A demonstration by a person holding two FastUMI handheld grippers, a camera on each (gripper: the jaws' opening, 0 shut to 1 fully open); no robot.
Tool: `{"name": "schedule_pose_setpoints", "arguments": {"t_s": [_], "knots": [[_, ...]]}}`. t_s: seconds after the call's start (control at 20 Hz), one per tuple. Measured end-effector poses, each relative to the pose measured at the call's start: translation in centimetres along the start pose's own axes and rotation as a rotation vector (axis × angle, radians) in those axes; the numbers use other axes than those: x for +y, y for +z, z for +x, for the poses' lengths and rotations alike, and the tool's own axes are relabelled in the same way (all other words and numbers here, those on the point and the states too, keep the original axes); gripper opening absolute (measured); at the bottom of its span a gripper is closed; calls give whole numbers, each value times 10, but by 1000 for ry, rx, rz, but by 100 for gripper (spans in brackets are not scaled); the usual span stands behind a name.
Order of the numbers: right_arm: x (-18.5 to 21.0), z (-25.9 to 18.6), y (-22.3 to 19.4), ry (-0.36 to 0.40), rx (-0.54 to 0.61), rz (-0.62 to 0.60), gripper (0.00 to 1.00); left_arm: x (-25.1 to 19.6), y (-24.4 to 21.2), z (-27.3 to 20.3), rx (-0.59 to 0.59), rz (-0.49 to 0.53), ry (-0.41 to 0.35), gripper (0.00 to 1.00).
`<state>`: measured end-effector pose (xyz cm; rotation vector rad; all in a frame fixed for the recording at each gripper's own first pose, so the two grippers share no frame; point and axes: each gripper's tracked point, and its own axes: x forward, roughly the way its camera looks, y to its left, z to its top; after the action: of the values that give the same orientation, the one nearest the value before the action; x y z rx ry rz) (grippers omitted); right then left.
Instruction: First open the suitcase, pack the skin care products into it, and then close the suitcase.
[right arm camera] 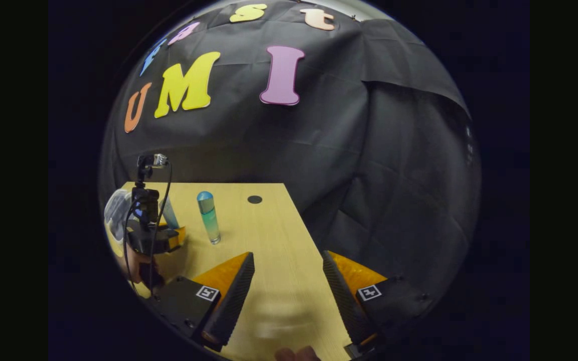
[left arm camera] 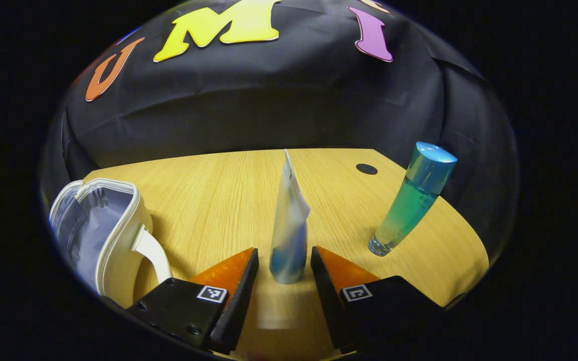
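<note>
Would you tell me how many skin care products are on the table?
2: a tube standing between the left gripper fingers, and a bottle standing to its right. Others may be hidden.

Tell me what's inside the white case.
The case stands open at the table's left edge. Only pale lining shows inside; no products are visible. Its lower part is hidden behind the rim and left claw.

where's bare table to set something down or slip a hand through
Bare patches: wooden table between the open white case and the upright white-and-blue tube; the back strip by the round black hole; the stretch before the right gripper. Crowded: between the tube and the blue-capped green bottle, around the left gripper.
</note>
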<state>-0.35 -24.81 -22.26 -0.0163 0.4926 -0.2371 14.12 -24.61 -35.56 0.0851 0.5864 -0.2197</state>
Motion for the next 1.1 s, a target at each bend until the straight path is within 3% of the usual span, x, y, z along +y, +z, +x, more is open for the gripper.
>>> {"name": "schedule_pose_setpoints", "arguments": {"t_s": [0.2,0.25,0.45,0.5,0.55,0.6,0.85,1.1], "knots": [[18,7,0,43,6,-1,81,0,-3,-1,25,1,-1,43],[25,9,1,65,5,-3,81,-1,-3,-3,28,-6,-8,41],[65,24,-9,220,52,-23,81,2,29,-36,-55,-49,-43,39],[74,31,-9,254,59,-24,83,3,35,-49,-57,-58,-53,46],[86,38,-8,286,62,-26,83,4,39,-66,-56,-72,-63,46],[98,47,-7,308,55,-25,81,7,42,-84,-56,-88,-67,39],[156,109,-16,340,76,12,82,47,41,-169,-45,-149,2,39],[189,144,-23,354,66,-6,81,100,29,-211,-17,-223,115,38]]}}
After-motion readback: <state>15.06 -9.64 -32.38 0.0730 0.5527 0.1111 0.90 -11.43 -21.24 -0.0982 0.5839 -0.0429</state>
